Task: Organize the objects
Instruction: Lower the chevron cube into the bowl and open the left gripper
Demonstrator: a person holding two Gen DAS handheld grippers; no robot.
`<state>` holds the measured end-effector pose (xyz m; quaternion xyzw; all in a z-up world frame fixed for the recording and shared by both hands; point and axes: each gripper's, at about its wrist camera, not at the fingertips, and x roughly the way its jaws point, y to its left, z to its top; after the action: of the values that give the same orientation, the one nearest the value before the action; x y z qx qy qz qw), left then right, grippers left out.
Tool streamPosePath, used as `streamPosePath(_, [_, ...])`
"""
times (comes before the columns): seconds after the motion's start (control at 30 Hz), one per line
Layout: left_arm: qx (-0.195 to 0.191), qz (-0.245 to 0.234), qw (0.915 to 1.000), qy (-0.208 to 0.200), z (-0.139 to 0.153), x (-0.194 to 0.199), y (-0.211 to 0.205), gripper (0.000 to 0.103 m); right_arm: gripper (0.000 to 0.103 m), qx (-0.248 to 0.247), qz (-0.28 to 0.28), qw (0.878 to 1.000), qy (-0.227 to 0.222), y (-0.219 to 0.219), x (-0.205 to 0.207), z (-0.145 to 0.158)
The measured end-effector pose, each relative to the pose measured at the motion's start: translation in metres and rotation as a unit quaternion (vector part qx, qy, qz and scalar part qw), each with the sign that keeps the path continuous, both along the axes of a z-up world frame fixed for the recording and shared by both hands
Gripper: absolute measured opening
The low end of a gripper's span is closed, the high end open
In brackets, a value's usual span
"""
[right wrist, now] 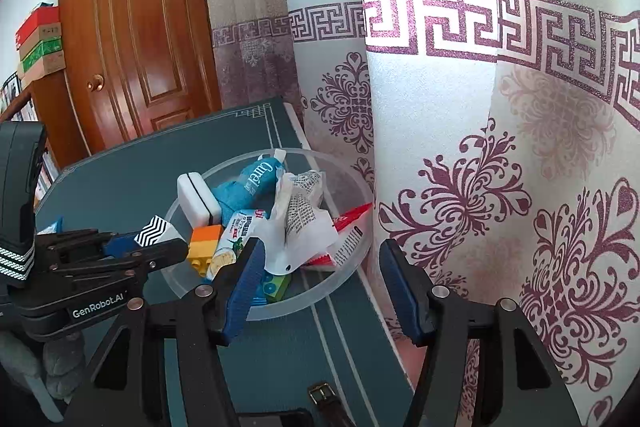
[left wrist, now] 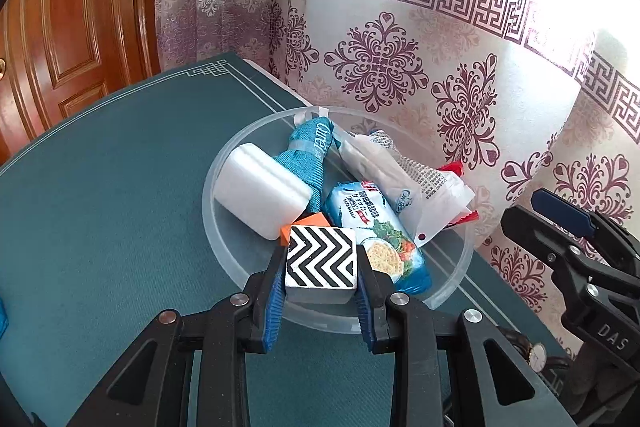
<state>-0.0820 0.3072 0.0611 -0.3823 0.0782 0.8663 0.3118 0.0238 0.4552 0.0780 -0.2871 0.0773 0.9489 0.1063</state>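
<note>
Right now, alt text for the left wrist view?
The left hand-held gripper is shut on a black-and-white zigzag block above a clear bowl on a green table. The bowl holds a white box, teal pouch, cracker pack and white wrapper.

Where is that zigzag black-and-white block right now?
The left gripper holds the zigzag block between its jaws, over the near rim of the clear bowl, beside the cracker packet.

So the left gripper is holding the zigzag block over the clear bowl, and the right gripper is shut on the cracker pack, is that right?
Not quite. The left gripper does hold the zigzag block over the clear bowl, but the right gripper is open and holds nothing; the cracker pack lies in the bowl. The right wrist view shows its spread fingers.
</note>
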Motion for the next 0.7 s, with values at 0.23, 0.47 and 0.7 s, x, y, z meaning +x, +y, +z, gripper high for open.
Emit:
streamPosePath(0.23, [0.018,0.008,0.9998,-0.009,-0.010,-0.009,-0.005,0.055,0.061,-0.015,-0.002,1.000,-0.001,0.003,0.002,-0.004])
streamPosePath(0.47, [0.028,0.018,0.9991,0.027,0.003,0.007,-0.021,0.080,0.061,-0.020,0.004,1.000,0.000,-0.001,0.003,-0.005])
streamPosePath(0.7, [0.019,0.035,0.9990,0.020,-0.003,0.010,-0.034,0.081,0.061,-0.032,0.007,0.999,0.000,-0.002,0.005,-0.006])
